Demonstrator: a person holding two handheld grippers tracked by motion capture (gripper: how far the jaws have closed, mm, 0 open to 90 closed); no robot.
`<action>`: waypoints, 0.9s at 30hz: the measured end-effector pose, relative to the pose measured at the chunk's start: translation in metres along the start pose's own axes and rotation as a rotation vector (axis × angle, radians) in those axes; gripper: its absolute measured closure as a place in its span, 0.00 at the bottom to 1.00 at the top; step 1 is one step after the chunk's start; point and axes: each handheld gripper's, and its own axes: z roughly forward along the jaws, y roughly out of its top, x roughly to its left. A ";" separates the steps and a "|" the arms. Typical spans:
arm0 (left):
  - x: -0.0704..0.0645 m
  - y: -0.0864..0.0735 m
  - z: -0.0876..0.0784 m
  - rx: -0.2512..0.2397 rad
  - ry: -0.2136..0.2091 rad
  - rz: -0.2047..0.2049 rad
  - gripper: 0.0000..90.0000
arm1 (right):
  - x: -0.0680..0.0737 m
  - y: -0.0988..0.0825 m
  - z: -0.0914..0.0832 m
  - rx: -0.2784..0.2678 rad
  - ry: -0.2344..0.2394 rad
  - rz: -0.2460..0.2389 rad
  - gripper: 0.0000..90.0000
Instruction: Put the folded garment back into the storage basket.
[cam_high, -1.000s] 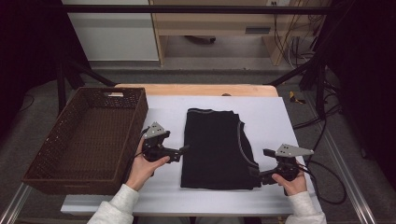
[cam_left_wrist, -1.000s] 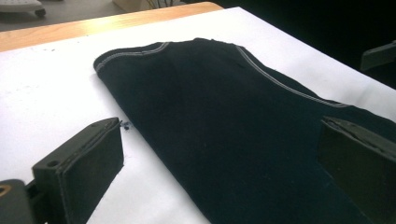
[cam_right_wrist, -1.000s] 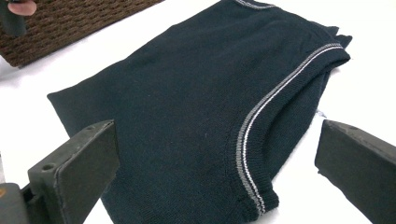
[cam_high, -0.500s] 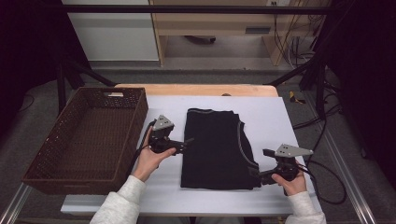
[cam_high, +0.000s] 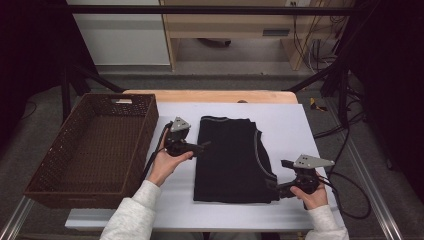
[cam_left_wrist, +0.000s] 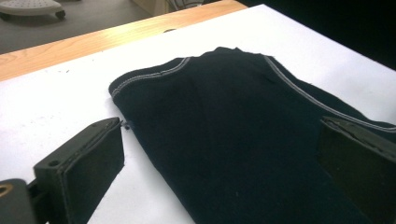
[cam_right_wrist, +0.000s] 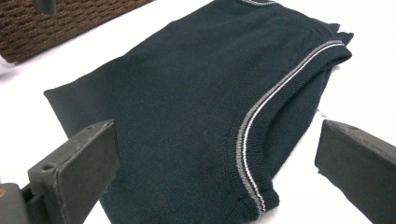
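Observation:
A folded black knit garment (cam_high: 231, 160) with a grey trim stripe lies flat on the white table top (cam_high: 290, 125). My left gripper (cam_high: 204, 146) is open at the garment's left edge, about halfway up; in the left gripper view its jaws straddle the dark cloth (cam_left_wrist: 233, 140). My right gripper (cam_high: 274, 186) is open at the garment's near right corner. In the right gripper view the striped hem (cam_right_wrist: 261, 116) lies between the wide-apart jaws.
A brown wicker basket (cam_high: 60, 155) stands at the table's left side, with nothing in it. A wooden strip (cam_high: 215, 96) runs along the table's far edge. Cables trail from the right gripper off the right edge (cam_high: 345, 195).
My left gripper has moved away from me and to the right along the garment's left edge. The right gripper has stayed at the near right corner.

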 end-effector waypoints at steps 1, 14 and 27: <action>0.002 0.001 0.003 0.004 0.008 -0.004 0.01 | 0.000 0.000 0.000 0.001 -0.001 0.000 0.00; 0.012 0.003 0.021 0.031 0.035 -0.028 0.02 | 0.000 -0.001 0.002 0.008 -0.006 -0.002 0.00; 0.016 0.012 0.040 0.046 0.063 -0.018 0.02 | 0.000 -0.001 0.003 0.018 -0.011 -0.008 0.00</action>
